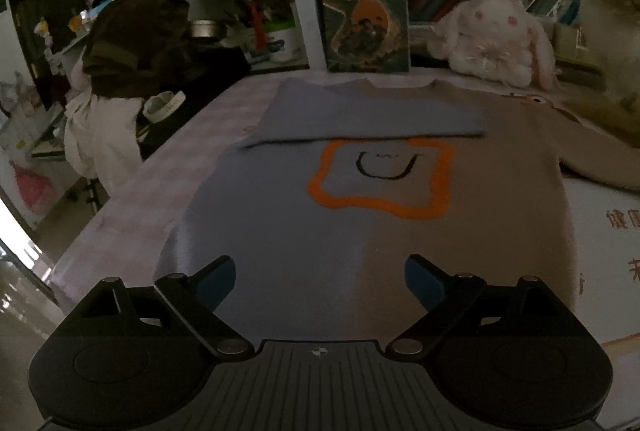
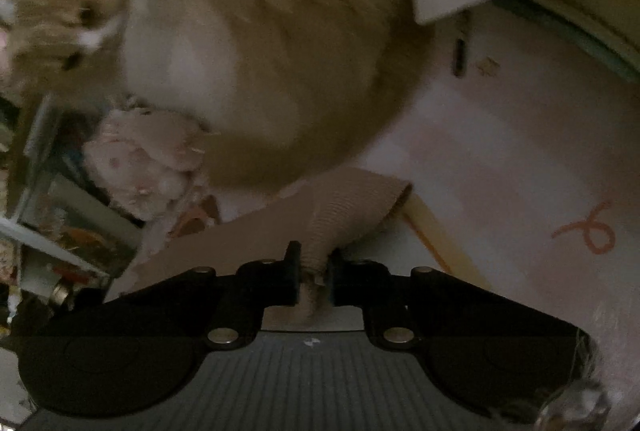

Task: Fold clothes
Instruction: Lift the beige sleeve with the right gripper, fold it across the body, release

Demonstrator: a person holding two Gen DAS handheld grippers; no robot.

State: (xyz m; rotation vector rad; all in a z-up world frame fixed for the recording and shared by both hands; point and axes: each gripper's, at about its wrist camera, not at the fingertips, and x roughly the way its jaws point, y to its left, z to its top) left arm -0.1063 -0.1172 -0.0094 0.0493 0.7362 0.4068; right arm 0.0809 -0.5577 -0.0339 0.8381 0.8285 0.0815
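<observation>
A blue and tan sweater (image 1: 360, 231) with an orange square and a smile on its chest lies flat on the bed. Its blue left sleeve (image 1: 360, 115) is folded across the chest. Its tan right sleeve (image 1: 592, 151) stretches out to the right. My left gripper (image 1: 320, 271) is open and empty just above the sweater's hem. My right gripper (image 2: 314, 259) is shut on the ribbed tan cuff (image 2: 352, 207) of the right sleeve and holds it lifted.
A fluffy orange and white cat (image 2: 248, 43) sits right behind the held cuff; it shows at the right edge of the left wrist view (image 1: 612, 31). A white plush rabbit (image 1: 496, 39), a book (image 1: 366, 15) and shelves stand at the back. Clothes pile (image 1: 132, 39) at the left.
</observation>
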